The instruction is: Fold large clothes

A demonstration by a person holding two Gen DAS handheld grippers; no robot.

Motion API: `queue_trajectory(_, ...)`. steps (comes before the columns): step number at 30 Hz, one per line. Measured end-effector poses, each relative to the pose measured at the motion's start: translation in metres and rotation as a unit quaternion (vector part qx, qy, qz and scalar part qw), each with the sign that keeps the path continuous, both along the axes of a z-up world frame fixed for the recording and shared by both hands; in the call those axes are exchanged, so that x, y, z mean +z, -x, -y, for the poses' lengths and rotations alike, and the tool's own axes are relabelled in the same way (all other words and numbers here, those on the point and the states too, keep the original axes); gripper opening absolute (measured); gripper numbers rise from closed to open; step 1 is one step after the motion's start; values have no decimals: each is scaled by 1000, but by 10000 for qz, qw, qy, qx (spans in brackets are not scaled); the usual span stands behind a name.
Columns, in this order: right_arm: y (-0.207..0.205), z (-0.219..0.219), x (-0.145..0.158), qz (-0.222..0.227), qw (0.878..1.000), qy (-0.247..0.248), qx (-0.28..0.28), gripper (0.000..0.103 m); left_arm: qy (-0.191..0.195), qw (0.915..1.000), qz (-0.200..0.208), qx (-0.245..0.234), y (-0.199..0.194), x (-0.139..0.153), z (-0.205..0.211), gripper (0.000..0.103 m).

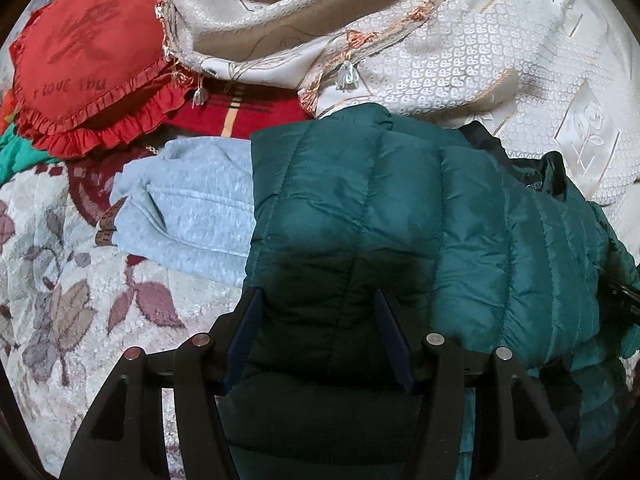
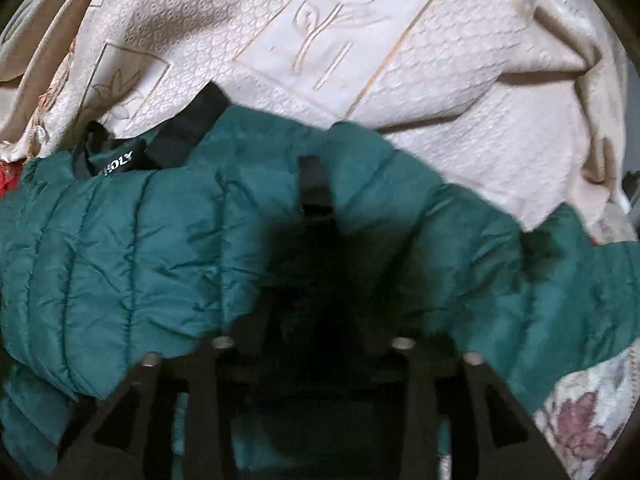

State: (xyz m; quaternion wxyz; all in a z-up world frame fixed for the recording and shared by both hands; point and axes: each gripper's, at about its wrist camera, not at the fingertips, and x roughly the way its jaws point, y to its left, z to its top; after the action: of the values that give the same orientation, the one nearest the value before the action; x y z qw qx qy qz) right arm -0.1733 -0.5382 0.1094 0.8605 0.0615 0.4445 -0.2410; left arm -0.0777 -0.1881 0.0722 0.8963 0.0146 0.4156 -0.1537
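A dark green quilted puffer jacket [image 1: 380, 208] lies bunched on the bed, its black collar with a label [image 2: 120, 160] at the far side. My left gripper [image 1: 318, 300] is open, its two fingers spread just above the jacket's near edge and holding nothing. In the right wrist view the jacket [image 2: 120, 240] fills the middle. My right gripper [image 2: 316, 188] is shut on a fold of the jacket; the green fabric drapes over both fingers and hides most of them. The view is blurred.
A folded light blue garment [image 1: 192, 208] lies left of the jacket. A red ruffled heart pillow [image 1: 88, 64] is at the far left. A cream embossed bedspread [image 1: 460, 60] is heaped behind. A floral blanket [image 1: 60, 300] covers the bed.
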Motion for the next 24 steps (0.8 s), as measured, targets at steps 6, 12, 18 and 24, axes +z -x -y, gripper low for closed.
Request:
queue_trajectory(6, 22, -18, 35, 355, 9992, -2, 186, 66, -51, 10000, 37, 4, 1, 0, 2, 39)
queue_trajectory(12, 7, -48, 38, 436, 9937, -484, 908, 65, -54, 10000, 37, 2, 1, 1, 1, 39)
queue_trajectory(18, -25, -37, -2, 83, 9945, -716, 760, 65, -81, 10000, 41, -12, 0, 0, 2, 40)
queue_trajectory(24, -38, -23, -18, 8, 9944, -877, 589, 66, -156, 9999, 61, -33, 1, -1, 3, 41)
